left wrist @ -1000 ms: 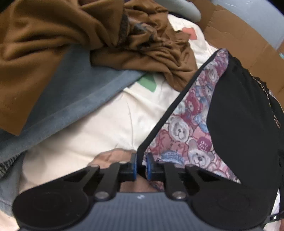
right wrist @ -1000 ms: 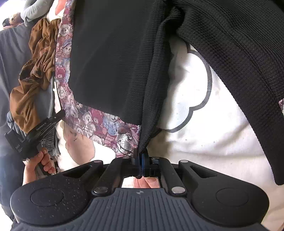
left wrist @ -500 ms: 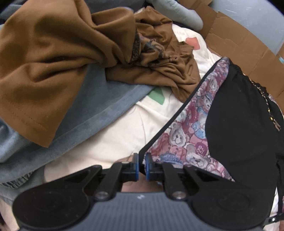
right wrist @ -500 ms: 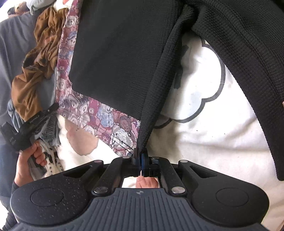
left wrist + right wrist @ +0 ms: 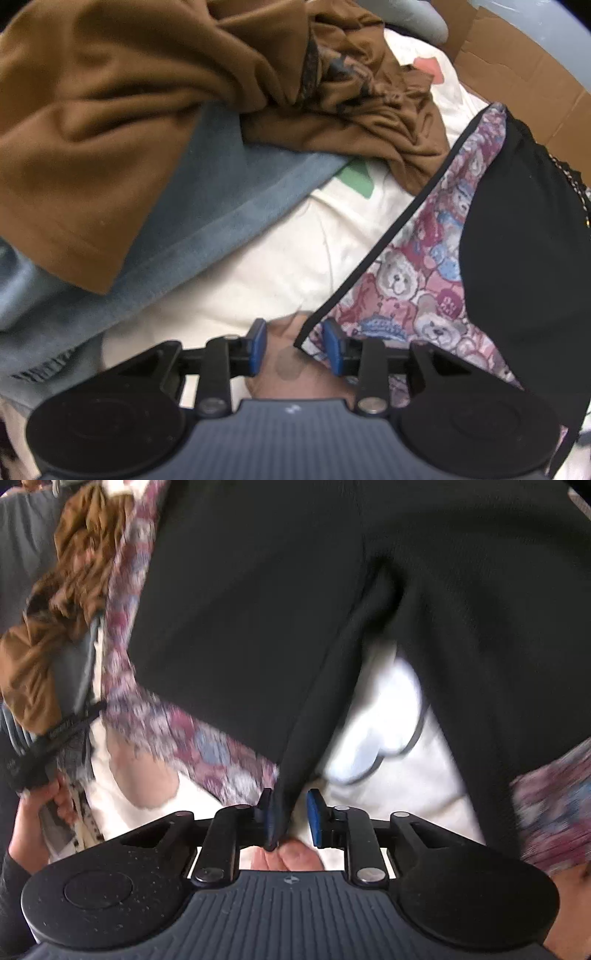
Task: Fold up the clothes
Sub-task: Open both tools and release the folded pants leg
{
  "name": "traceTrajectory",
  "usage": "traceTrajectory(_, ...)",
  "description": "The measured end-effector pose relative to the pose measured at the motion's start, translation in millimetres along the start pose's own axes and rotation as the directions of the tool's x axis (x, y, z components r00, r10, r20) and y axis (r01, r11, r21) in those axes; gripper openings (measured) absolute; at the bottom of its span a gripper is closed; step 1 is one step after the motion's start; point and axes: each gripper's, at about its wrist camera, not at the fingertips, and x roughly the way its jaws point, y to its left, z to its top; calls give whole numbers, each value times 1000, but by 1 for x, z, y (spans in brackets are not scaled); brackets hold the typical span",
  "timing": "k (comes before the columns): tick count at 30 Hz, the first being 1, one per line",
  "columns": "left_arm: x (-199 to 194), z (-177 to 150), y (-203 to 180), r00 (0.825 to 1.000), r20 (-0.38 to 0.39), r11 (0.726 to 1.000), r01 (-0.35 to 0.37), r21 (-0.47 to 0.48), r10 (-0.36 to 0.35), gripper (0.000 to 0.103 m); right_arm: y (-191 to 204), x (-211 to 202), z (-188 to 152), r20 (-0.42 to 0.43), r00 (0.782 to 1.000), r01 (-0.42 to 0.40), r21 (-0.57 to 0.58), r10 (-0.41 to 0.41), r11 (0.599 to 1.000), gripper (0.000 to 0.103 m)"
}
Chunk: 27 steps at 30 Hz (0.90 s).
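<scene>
A: What is the left gripper (image 5: 294, 347) doing?

B: Its 2 blue pads have just moved apart. The corner of the black garment (image 5: 524, 266), with its teddy bear lining (image 5: 402, 280) showing, sits loose between them. The pads do not squeeze it.

A: And the right gripper (image 5: 290, 819)?

B: Its pads have just moved apart too. A black edge of the garment (image 5: 280, 609) hangs between them and leans on the pad at 9 o'clock. The other pad is clear of it.

A: Where is the garment?

B: It lies on the cream sheet (image 5: 258, 266). In the left view its black-trimmed edge runs from 6 o'clock up to 1 o'clock.

A: Is there room to move?

B: Bare sheet lies open just past the left pads. At 10 o'clock a brown cloth (image 5: 110, 122) is piled on a blue cloth (image 5: 229, 199). Cardboard (image 5: 524, 62) is at 1 o'clock.

A: Anything else?

B: In the right view a hand (image 5: 40, 812) grips the other tool at 8 o'clock.
</scene>
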Motion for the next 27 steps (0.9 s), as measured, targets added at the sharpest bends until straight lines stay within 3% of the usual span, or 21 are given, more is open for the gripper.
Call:
traceTrajectory(9, -29, 38, -29, 1000, 9, 1000, -8, 15, 8, 36, 7, -75, 44, 163, 985, 59, 15, -61, 998, 23)
traceTrajectory(12, -39, 58, -49, 999, 33, 999, 3, 38, -5, 40, 18, -100, 70, 152, 984, 100, -38, -93, 994, 25)
traceTrajectory(19, -58, 101, -94, 996, 82, 996, 33, 87, -40, 46, 32, -178, 123, 248, 956, 179, -77, -155, 981, 30)
traceTrajectory(21, -65, 113, -107, 994, 96, 994, 42, 102, -52, 51, 34, -195, 135, 254, 950, 211, -94, -182, 973, 38)
traceTrajectory(27, -77, 143, -141, 992, 100, 988, 60, 141, -74, 57, 11, -242, 159, 269, 940, 253, -141, -209, 957, 40)
